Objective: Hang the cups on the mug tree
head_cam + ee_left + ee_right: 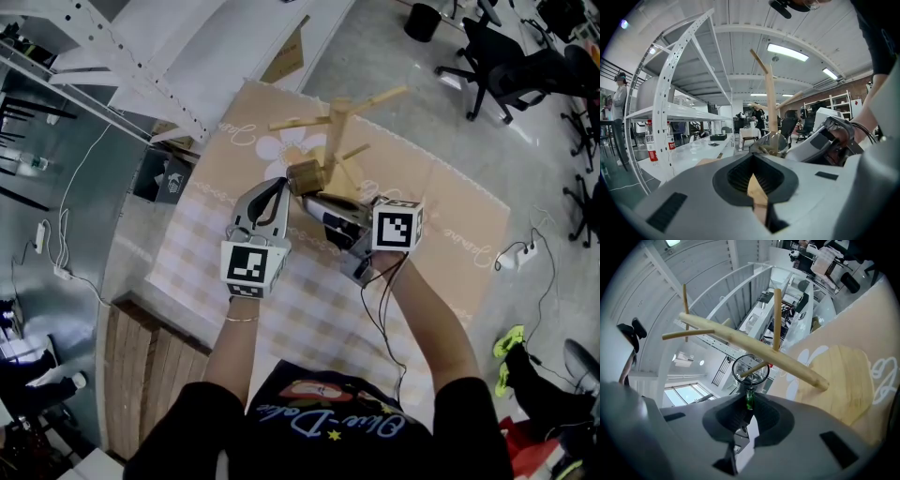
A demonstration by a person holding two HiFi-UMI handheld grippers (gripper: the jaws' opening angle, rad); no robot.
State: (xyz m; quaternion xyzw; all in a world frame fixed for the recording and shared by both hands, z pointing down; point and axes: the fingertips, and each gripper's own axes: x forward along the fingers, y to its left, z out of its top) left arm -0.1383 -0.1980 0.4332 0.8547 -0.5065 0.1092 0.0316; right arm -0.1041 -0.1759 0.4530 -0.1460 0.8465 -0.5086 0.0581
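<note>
The wooden mug tree (336, 127) stands on a beige checked tablecloth (450, 216). A clear glass cup (305, 175) hangs in the air beside its lower pegs. My right gripper (314, 199) comes in from the right, shut on the cup's green handle (749, 399). In the right gripper view a peg of the tree (754, 345) shows through the cup's round glass (750, 369). My left gripper (280, 184) is just left of the cup, fingertips together, nothing between them. In the left gripper view the cup (774, 143) sits just beyond the jaw tips (754, 157), before the tree's post (769, 93).
The tree's round wooden base (843, 380) lies on the cloth. A white perforated shelf frame (122, 66) runs along the table's far left. Office chairs (497, 56) and a black bin (424, 21) stand on the floor beyond. A wooden bench (141, 366) is near left.
</note>
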